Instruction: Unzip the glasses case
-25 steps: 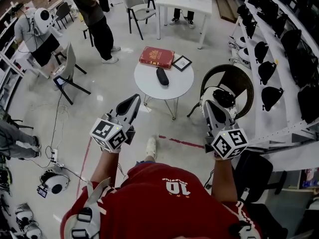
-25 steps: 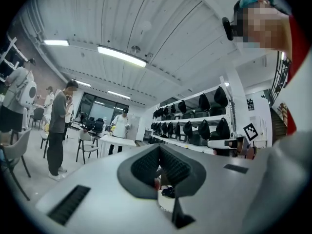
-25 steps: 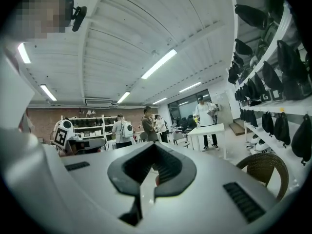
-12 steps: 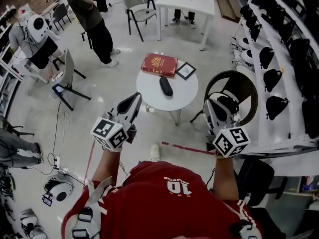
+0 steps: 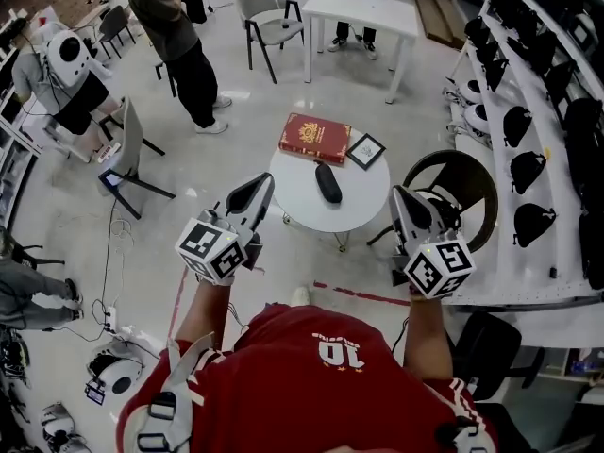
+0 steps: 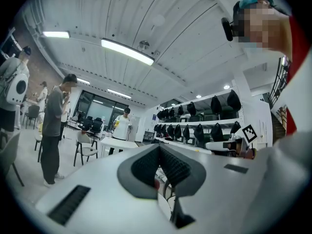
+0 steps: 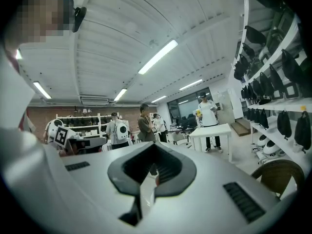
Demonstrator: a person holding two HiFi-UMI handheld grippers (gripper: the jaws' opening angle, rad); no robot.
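**Glasses case** (image 5: 328,182): black, oblong. It lay near the middle of the round white table (image 5: 363,206), and neither gripper touched it. Whether it was zipped could not be made out.

**Red book** (image 5: 315,138): lay at the table's far edge, just beside a small framed picture (image 5: 366,150).

**Left gripper** (image 5: 258,185): jaws pressed together with nothing between them. It was held level, just off the table's near left rim.

**Right gripper** (image 5: 402,196): jaws fully closed and empty. It was held level off the table's right side, near a dark round-backed chair (image 5: 483,176).
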